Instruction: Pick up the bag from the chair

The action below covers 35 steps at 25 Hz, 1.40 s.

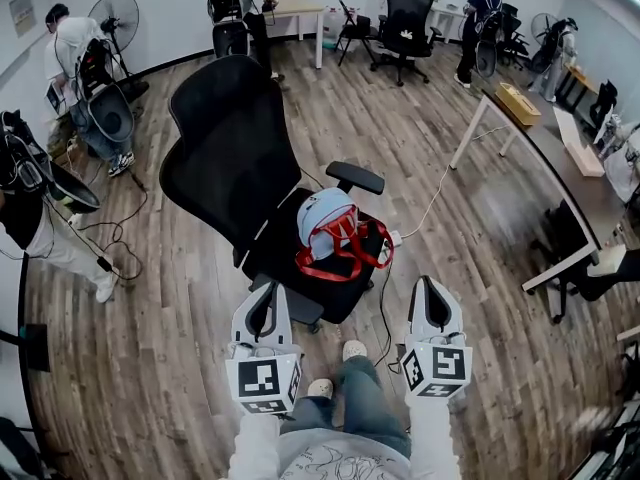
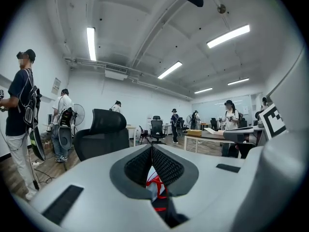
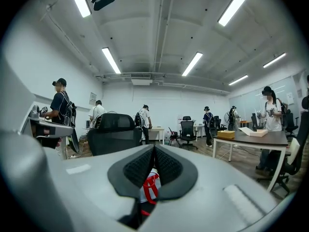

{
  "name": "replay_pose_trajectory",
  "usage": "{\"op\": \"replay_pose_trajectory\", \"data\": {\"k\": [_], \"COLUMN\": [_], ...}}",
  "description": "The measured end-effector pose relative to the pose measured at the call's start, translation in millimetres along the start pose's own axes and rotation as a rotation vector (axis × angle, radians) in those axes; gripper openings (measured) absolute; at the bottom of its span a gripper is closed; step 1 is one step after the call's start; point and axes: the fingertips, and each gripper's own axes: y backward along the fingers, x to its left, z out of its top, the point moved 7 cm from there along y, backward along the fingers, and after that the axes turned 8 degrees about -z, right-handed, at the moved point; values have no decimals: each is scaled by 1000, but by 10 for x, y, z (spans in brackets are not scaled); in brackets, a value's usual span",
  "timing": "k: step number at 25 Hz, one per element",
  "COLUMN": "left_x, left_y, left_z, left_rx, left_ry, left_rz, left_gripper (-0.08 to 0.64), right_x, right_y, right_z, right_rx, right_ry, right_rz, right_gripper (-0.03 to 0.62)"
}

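A light-blue bag (image 1: 325,218) with red straps (image 1: 345,253) lies on the seat of a black mesh office chair (image 1: 235,148). Both grippers hover side by side in front of the chair, short of the seat's front edge and apart from the bag. My left gripper (image 1: 269,288) is shut and holds nothing. My right gripper (image 1: 430,281) is also shut and holds nothing. In the left gripper view the bag (image 2: 154,187) shows through the gap below the closed tips (image 2: 152,147). The right gripper view shows the bag (image 3: 150,187) the same way, under its closed tips (image 3: 154,147).
A white cable and power strip (image 1: 394,238) lie on the wood floor right of the chair. A long desk (image 1: 560,143) with a cardboard box (image 1: 518,101) runs along the right. Several people, fans (image 1: 113,16) and another black chair (image 1: 405,23) stand around the room. My legs are below.
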Motion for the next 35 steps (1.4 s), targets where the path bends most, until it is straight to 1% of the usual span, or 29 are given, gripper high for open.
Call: {"op": "replay_pose_trajectory", "data": {"k": [5,12,17,22,24,26,29,31,33,35], "left_x": [84,178,241,337,385,429,496,533,584,649], "left_y": [-469,-1414,-2074,-2531,-2637,-2735,-2855,-2893,-2919,-2944], "left_z": [-42,-114,-146,-322,-420,-522,-687,-791,-917,-1068], "left_rx": [18,53,68,111,140,175,211,217,235,268], "left_ry": [7,26,43,39,32,22,4,6,10,-10], "left_rz": [27,94,155,199,214,223,214,192,166,139], "left_gripper": [6,6,6,7,6,7,8,9,15,63], "right_x": [-119,-395,-562,-567,-518,-470,-401,-372,-350,-321], "right_y": [-566,-1709,-2573,-3248,-3441,-3602,-3793,-3881,-3962,-4034], "right_z": [-85,-147,-196,-434,-552,-683,-921,-1087,-1247,-1411], "right_rx": [22,50,74,131,169,203,251,293,330,358], "right_ry": [2,19,64,98,120,142,148,149,176,231], "right_rz": [30,130,259,413,470,507,560,611,664,716], "right_gripper": [11,11,12,15,69,69,78,80,100,143]}}
